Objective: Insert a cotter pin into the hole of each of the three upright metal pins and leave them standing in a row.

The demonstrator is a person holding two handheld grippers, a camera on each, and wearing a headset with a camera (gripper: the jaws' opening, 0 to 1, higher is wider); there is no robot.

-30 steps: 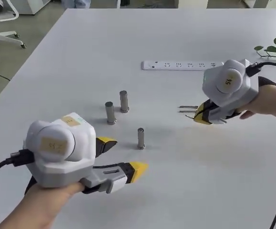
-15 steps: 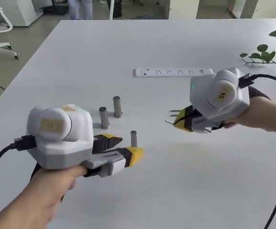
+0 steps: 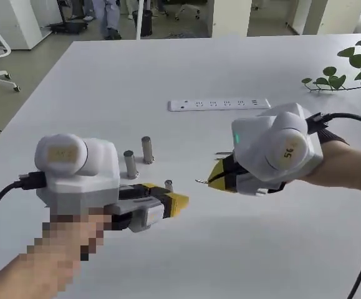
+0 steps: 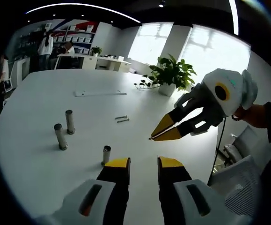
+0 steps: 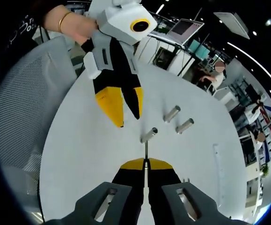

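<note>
Bright, even indoor light falls on the white counter [image 3: 261, 249] in the head view, which is sharp, with only faint soft shadows beside the metal pins [image 3: 148, 149] and no hard glare. In the left gripper view the windows [image 4: 172, 44] behind the plant [image 4: 170, 75] blow out to white. Both gripper views bend strongly toward their edges, curving a ceiling strip light [image 4: 79, 5] into an arc.

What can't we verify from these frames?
- Cross holes in the three upright grey metal pins: too small, every view.
- Nearest pin: lower part hidden behind the open left gripper, head view.
- Thin metal cotter pin: rear end buried in the shut right gripper, right gripper view.
</note>
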